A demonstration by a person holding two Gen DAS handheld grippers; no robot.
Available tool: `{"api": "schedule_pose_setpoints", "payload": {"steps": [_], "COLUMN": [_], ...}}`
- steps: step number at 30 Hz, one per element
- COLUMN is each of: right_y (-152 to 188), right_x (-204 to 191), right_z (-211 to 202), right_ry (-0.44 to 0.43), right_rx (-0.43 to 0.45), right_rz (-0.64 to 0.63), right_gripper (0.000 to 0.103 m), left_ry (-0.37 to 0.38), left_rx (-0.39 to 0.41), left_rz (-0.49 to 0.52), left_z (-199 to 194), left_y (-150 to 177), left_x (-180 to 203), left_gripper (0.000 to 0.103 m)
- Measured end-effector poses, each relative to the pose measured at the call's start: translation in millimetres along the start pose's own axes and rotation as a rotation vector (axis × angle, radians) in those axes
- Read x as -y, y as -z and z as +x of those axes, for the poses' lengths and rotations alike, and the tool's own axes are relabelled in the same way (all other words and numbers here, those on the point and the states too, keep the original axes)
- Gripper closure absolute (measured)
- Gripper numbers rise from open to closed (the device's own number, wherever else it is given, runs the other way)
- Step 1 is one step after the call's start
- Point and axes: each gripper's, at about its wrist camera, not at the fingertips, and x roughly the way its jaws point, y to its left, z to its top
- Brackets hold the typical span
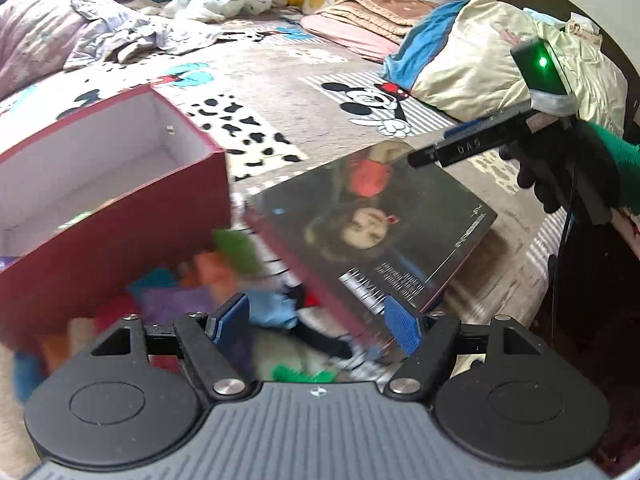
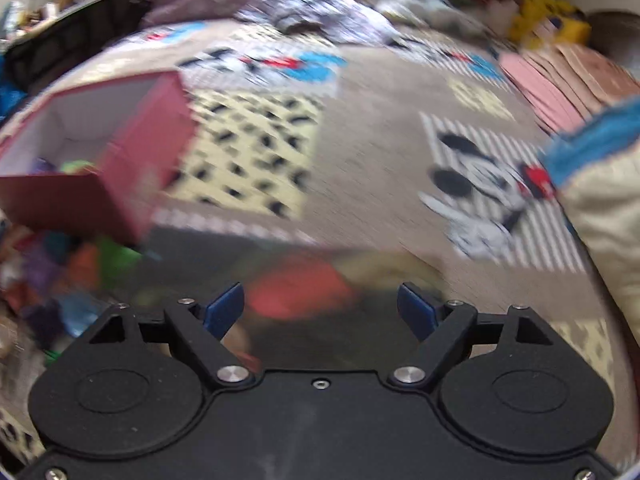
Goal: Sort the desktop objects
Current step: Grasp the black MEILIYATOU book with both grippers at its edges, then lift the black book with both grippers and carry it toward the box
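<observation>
1. While both sets of jaws stand spread and empty, left gripper (image 1: 316,326) hangs over the toy pile (image 1: 192,288).
2. Right gripper (image 2: 320,312) hovers above the book (image 1: 376,228), near its far corner.
3. Red box (image 1: 120,184) lies left of both; the left hand is nearer.

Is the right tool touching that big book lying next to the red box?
Cannot tell. In the left wrist view the right tool overlaps the book's far corner; whether it touches or hovers isn't clear.
</observation>
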Motion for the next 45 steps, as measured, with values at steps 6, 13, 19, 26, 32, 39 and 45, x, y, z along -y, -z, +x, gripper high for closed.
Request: {"api": "schedule_pose_setpoints", "payload": {"steps": [6,13,19,26,32,39,45], "right_y": [21,39,56,71,70,73,72], "right_x": [55,91,103,94,84,88,94], "right_z": [15,25,42,52,46,29,12], "right_ry": [0.025,-0.022,-0.204,-0.309,-0.325,-0.338,-0.339], "right_rx": [-0.040,-0.048,-0.124,-0.190,-0.202,-0.166,-0.125], "right_rz": [0.131,0.238,0.330,0.279,0.215,0.182,0.193], "right_gripper": [0.011,0.010,0.010,0.003,0.003,0.003,0.003], "left_ry": [0.022,0.049,0.061,0.071,0.053,0.014,0.011], "left_rx": [-0.042,-0.085,-0.141,-0.154,-0.146,-0.049,0.011], "left_rz": [-0.031,-0.107,-0.109,-0.122,-0.067,0.058,0.068], "left_z": [41,84,116,125,120,95,75], "left_y": [-6,-13,-14,-17,-20,-31,-42], "left_x": [14,9,9,7,13,31,39], "left_gripper": [0.029,0.029,0.028,0.021,0.021,0.021,0.021]}}
